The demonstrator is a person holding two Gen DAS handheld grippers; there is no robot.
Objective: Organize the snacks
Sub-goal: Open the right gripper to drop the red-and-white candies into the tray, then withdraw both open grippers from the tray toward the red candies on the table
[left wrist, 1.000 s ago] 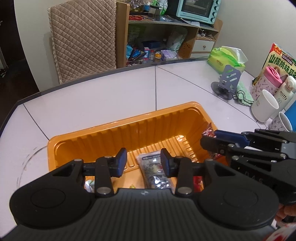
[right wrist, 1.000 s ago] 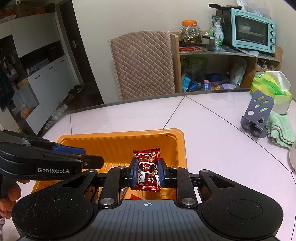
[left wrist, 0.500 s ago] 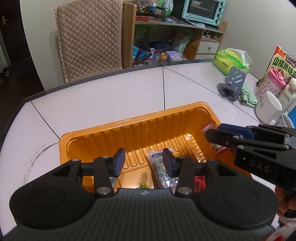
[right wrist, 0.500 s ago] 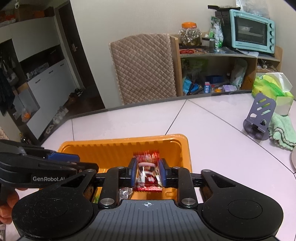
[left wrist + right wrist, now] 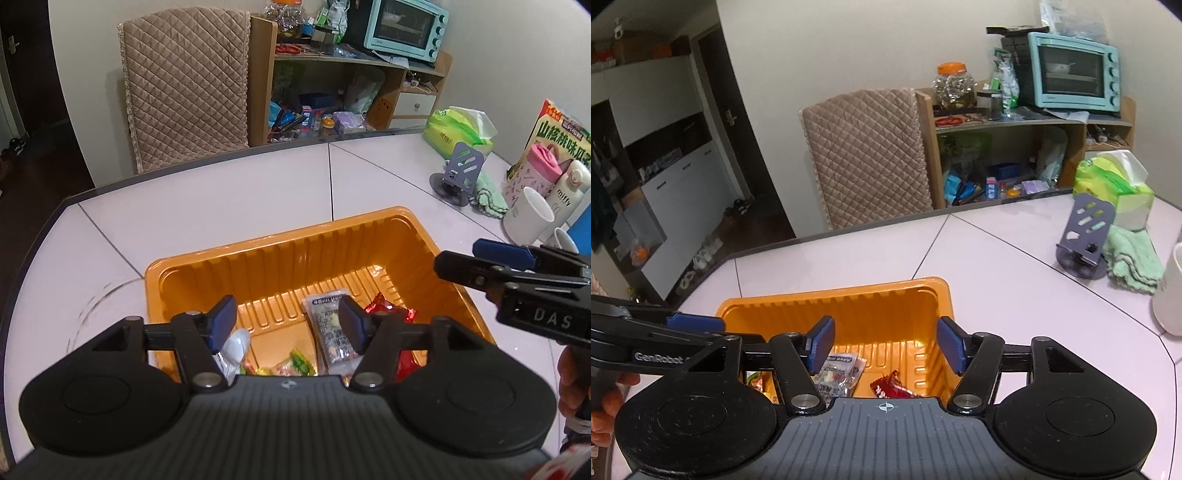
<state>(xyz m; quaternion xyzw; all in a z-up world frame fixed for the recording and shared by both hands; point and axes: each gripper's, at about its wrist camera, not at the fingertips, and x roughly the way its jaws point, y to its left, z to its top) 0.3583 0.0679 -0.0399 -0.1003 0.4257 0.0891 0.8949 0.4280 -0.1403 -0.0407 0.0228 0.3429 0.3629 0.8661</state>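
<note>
An orange tray sits on the white table and holds a grey-white packet, a red packet, a white packet and small candies. My left gripper hovers over the tray's near end. Its jaws are opening and nothing is between the pads. My right gripper hangs above the tray, jaws opening and empty. The red packet lies loose on the tray floor below it, beside the grey packet. Each gripper shows side-on in the other's view.
At the table's right stand a phone stand, a green cloth, a white mug, bottles, a snack box and a green tissue pack. A quilted chair and a cluttered shelf with an oven are behind the table.
The right gripper opened and the red packet dropped from its pads into the tray. The left gripper's jaws spread wider. Both views pulled back slightly from the tray.
</note>
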